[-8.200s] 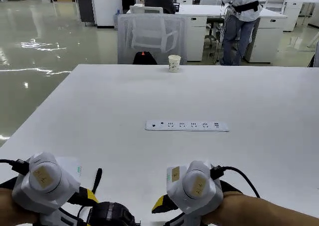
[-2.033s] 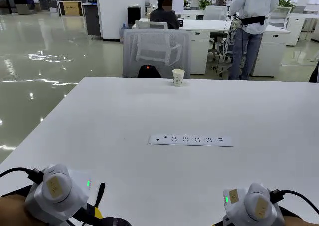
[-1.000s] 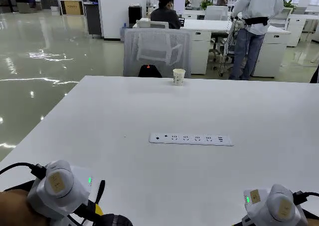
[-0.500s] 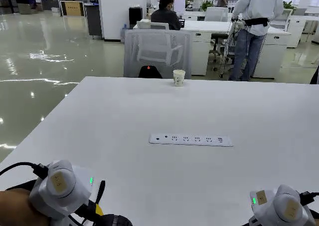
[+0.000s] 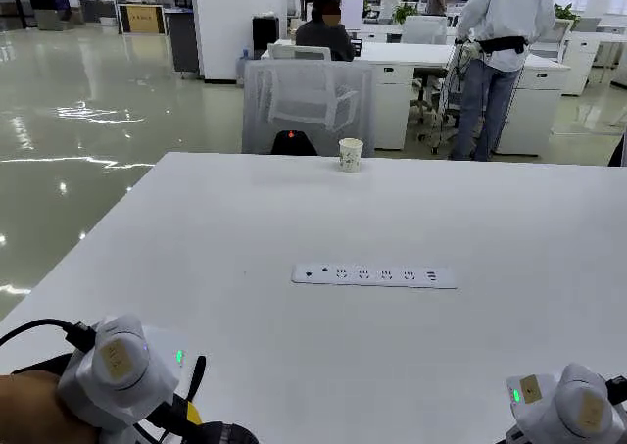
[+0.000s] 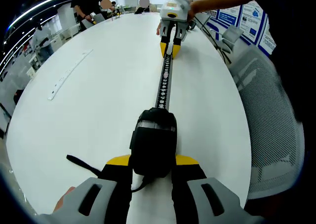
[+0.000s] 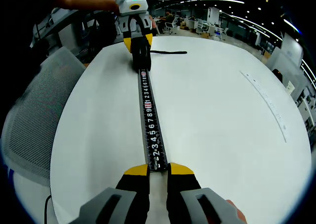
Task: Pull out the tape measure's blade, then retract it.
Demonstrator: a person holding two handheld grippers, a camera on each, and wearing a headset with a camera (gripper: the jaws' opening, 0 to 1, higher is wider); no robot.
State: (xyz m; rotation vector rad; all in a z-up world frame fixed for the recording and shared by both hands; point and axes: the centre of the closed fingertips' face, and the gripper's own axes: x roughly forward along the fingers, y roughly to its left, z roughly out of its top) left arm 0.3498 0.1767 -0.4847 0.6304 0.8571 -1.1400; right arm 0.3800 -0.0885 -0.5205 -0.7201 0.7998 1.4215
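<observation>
The white tabletop (image 5: 294, 219) takes up most of the head view, with a flat white power strip (image 5: 374, 275) lying near its middle. Beyond the power strip, behind the tabletop's far edge, stands a grey mesh chair (image 5: 307, 93). Farther back, a person sits at another desk and another stands by it.

On the person's side of the power strip, the tape measure's blade (image 7: 149, 120) is drawn out in a long straight line, running roughly parallel to the power strip and low over the tabletop. Whether it rests on the surface I cannot tell. Its printed numbers face up.

The left tool (image 6: 153, 160) sits nearer the person than the power strip and off past its left end. Its yellow-tipped jaws are pressed against the two sides of the tape measure's black case (image 6: 154, 140), pinching it. The right tool (image 7: 158, 169) is on the same near side, off past the power strip's right end, and its jaws are pinched on the blade's free end. Each tool faces the other along the blade.

A paper cup (image 5: 350, 154) stands upright beyond the power strip, close to the tabletop's far edge. The case's black strap (image 6: 81, 160) lies loose on the tabletop beside the left tool, on the side toward the power strip.
</observation>
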